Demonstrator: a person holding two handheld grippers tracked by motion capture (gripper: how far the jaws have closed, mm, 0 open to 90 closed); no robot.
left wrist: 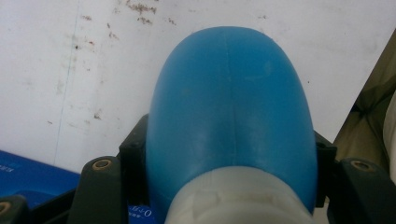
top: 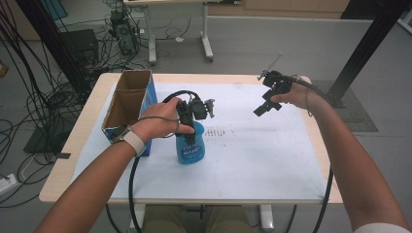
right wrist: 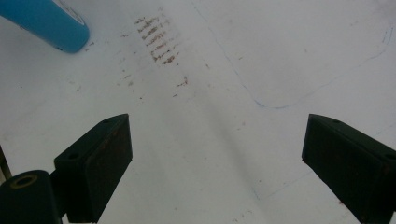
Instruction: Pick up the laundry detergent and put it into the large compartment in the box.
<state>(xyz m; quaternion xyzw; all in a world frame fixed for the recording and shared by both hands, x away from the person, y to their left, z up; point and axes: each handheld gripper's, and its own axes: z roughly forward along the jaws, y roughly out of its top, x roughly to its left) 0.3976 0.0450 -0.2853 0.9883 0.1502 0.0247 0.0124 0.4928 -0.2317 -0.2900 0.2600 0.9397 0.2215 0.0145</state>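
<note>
A blue plastic bottle [top: 190, 149] stands upright on the white mat [top: 262, 155], left of the middle. My left gripper [top: 188, 132] comes down on it from above and is shut on its upper part. In the left gripper view the black jaws press on both sides of the bottle [left wrist: 231, 107], just above its white collar. My right gripper [top: 265, 108] is held above the mat at the far right, apart from the bottle. In the right gripper view its jaws stand wide with nothing between them, my right gripper [right wrist: 219, 149] over bare mat, and the bottle [right wrist: 46, 21] lies at the top left corner.
An open cardboard box [top: 127, 104] with blue sides stands at the table's left, close behind my left hand. Brown smudges [top: 221, 132] mark the mat beside the bottle. Cables trail from both grippers off the near edge. Stands and cables crowd the floor beyond the table.
</note>
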